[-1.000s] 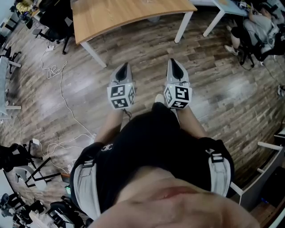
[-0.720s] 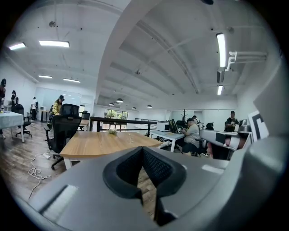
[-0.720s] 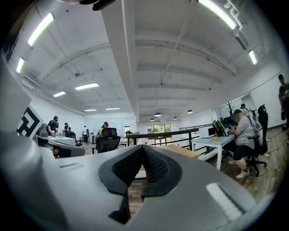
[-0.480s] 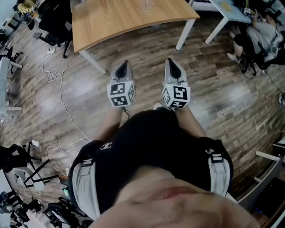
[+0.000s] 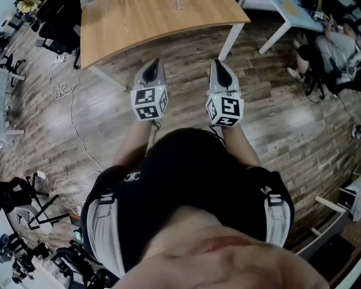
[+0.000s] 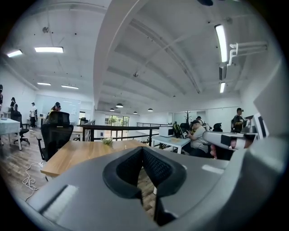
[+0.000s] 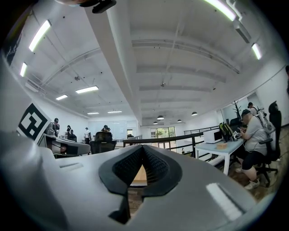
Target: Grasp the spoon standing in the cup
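A wooden table (image 5: 141, 22) stands ahead of me. A small clear cup (image 5: 179, 4) sits on it, cut by the top edge of the head view; no spoon can be made out. In the left gripper view a tiny object (image 6: 107, 141) shows far off on the table top (image 6: 76, 155). My left gripper (image 5: 153, 64) and right gripper (image 5: 219, 63) are held side by side over the floor, tips near the table's front edge. Both are shut and empty, left jaws (image 6: 142, 149) and right jaws (image 7: 143, 147) meeting at the tips.
A white table (image 5: 285, 14) and a seated person (image 5: 335, 42) are at the right. A black office chair (image 5: 56, 25) stands left of the wooden table, with loose cables (image 5: 70, 93) across the wood floor. Tripods and gear (image 5: 22, 197) lie at the lower left.
The wooden table has come nearer, and both grippers have moved forward until their tips reach its front edge. Both stay shut.
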### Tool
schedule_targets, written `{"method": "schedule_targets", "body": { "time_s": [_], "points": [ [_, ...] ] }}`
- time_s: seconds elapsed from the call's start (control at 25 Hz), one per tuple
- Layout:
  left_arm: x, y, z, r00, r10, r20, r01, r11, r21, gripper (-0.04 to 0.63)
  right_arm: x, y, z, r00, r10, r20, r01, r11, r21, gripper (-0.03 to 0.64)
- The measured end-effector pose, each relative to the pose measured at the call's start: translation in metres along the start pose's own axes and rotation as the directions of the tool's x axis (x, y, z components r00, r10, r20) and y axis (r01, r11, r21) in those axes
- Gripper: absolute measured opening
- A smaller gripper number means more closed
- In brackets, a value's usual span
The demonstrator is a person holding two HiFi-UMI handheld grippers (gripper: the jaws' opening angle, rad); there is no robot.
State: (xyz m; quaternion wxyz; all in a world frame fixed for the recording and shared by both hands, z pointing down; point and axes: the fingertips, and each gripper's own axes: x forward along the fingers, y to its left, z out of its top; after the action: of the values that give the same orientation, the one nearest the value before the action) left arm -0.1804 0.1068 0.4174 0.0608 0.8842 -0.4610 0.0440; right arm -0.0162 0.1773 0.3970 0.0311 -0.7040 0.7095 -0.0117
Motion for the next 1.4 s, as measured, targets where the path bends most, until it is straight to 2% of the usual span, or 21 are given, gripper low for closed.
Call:
{"method": "schedule_targets", "body": {
  "time_s": [0.36, 0.6, 0.92, 1.2, 1.4],
  "points": [
    [0.056, -0.047, -0.003, 0.999, -0.014, -0.042, 0.014, 1.0, 0.019, 0.012, 0.024, -0.059, -0.003, 0.999, 0.015, -0.031, -0.014, 0.999, 0.037, 0.0],
    [0.083, -0.045, -0.005, 0.998, -0.034, -0.06, 0.036, 0.999, 0.029, 0.012, 0.037, -0.067, -0.015, 0.999, 0.012, -0.052, -0.01, 0.999, 0.048, 0.0],
    [0.138, -0.046, -0.009, 0.995, -0.08, -0.06, 0.08, 0.997, 0.002, 0.012, 0.073, -0.088, -0.019, 0.998, 0.013, -0.054, -0.012, 1.0, 0.028, 0.0],
    [0.216, -0.025, -0.013, 0.992, -0.104, -0.078, 0.103, 0.995, -0.014, 0.012, 0.151, -0.111, -0.034, 0.996, 0.012, -0.084, -0.011, 1.0, 0.018, 0.0],
    [0.288, 0.0, 0.013, 0.993, -0.106, -0.058, 0.106, 0.994, -0.002, 0.012, 0.23, -0.128, -0.02, 0.998, 0.031, -0.059, -0.031, 1.0, 0.001, 0.0]
  ]
}}
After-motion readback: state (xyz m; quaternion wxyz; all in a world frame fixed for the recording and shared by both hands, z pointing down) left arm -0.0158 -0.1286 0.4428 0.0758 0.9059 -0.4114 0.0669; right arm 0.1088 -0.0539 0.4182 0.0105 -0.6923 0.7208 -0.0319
